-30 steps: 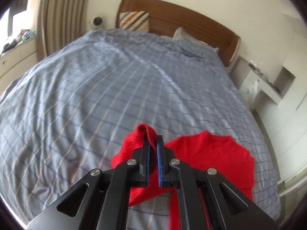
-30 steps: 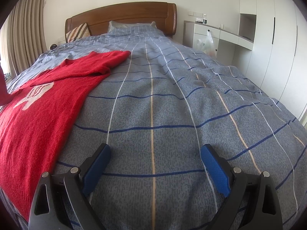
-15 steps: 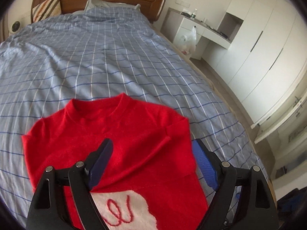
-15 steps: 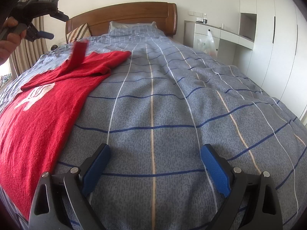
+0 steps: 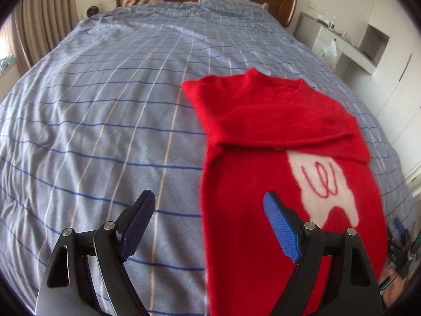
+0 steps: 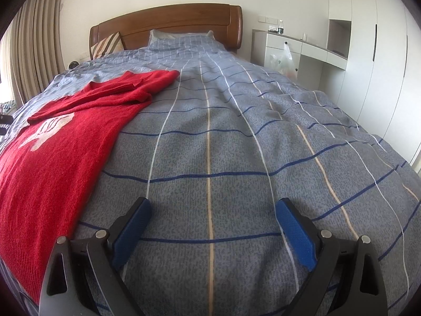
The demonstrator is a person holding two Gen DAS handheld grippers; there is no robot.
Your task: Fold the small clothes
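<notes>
A small red knit sweater (image 5: 263, 137) with a white patch on its front lies flat on the blue checked bedspread (image 5: 105, 121). Both sleeves are folded across its chest. My left gripper (image 5: 208, 223) is open and empty, held above the sweater's left edge near the hem. In the right wrist view the sweater (image 6: 60, 147) lies to the left. My right gripper (image 6: 213, 226) is open and empty, low over bare bedspread (image 6: 236, 144) to the sweater's right.
A wooden headboard (image 6: 168, 23) with pillows stands at the far end of the bed. A white desk unit and wardrobe (image 6: 368, 60) line the right wall. Curtains (image 5: 39, 23) hang on the left.
My left gripper let go of the red sleeve, which now lies across the chest. It opened and swung back toward the sweater's left edge. My right gripper has stayed still.
</notes>
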